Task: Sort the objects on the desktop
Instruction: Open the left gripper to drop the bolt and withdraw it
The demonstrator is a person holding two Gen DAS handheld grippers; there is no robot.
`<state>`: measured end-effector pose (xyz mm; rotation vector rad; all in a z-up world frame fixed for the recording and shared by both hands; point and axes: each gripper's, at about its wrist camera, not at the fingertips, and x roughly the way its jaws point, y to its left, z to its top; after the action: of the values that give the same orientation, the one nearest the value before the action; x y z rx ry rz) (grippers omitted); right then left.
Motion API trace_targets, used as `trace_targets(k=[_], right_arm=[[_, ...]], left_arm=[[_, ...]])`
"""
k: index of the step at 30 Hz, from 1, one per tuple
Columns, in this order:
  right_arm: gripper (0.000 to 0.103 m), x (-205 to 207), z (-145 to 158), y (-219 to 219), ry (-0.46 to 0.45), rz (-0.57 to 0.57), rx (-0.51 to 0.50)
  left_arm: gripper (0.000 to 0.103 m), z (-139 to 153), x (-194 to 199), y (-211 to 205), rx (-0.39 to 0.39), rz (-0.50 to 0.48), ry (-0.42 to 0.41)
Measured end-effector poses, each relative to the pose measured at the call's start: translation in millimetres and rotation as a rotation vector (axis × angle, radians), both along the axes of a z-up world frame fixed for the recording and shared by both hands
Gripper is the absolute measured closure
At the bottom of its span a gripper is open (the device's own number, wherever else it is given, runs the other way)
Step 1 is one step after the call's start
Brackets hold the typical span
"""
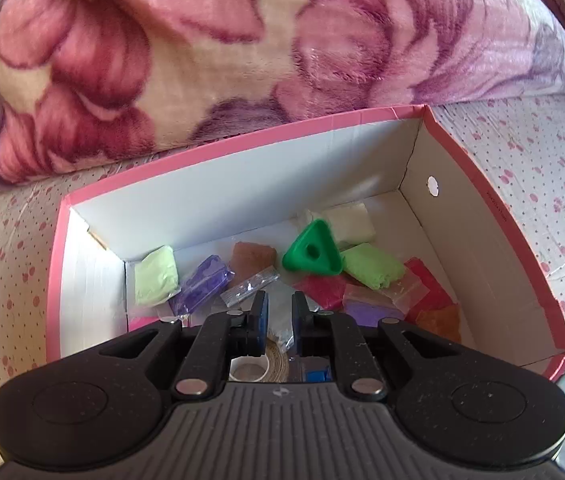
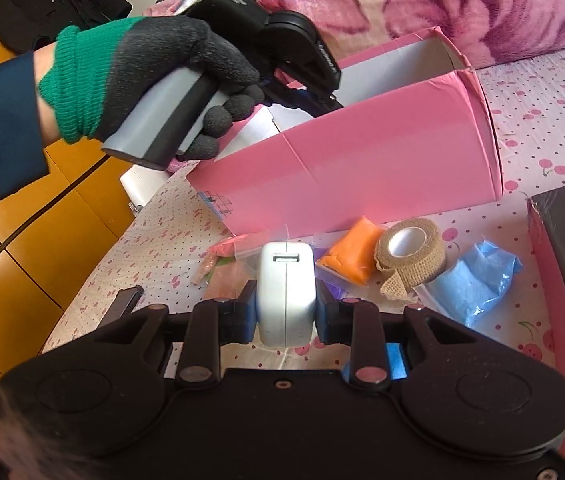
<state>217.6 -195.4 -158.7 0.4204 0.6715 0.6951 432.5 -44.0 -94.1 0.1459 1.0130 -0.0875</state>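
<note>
Between my right jaws [image 2: 285,306] sits a white plastic USB charger block [image 2: 285,296], clenched at its sides above the cherry-print sheet [image 2: 542,128]. Just ahead lie an orange clay packet [image 2: 352,254], a tan bandage roll [image 2: 410,258] and a blue clay packet [image 2: 478,282], near the pink cardboard box [image 2: 342,168]. My left jaws [image 1: 280,316] hang over the box's inside, slightly parted and grasping nothing, above a green triangular plastic piece [image 1: 312,252] and coloured clay packets [image 1: 202,284].
</note>
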Motion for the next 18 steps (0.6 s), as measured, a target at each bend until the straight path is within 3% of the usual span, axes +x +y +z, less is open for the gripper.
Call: trace_targets(k=[4, 6, 8, 10, 18], right_arm=[[0.075, -1, 0, 1, 0.001, -0.001, -0.011], [0.076, 0, -1, 2, -0.001, -0.001, -0.019], [0.076, 3, -3, 4, -0.004, -0.003, -0.030], [0.076, 3, -5, 4, -0.003, -0.007, -0.041], [0.076, -4, -10, 3, -0.008, -0.018, -0.071]], left_arm=[[0.092, 11, -14, 5, -0.023, -0.016, -0.011], [0.088, 18, -26, 3, 0.003, -0.045, -0.025], [0.062, 27, -40, -2, 0.039, -0.087, -0.044], [0.042, 36, -54, -5, 0.055, -0.108, -0.068], [0.042, 72, -100, 1, 0.076, -0.117, -0.117]])
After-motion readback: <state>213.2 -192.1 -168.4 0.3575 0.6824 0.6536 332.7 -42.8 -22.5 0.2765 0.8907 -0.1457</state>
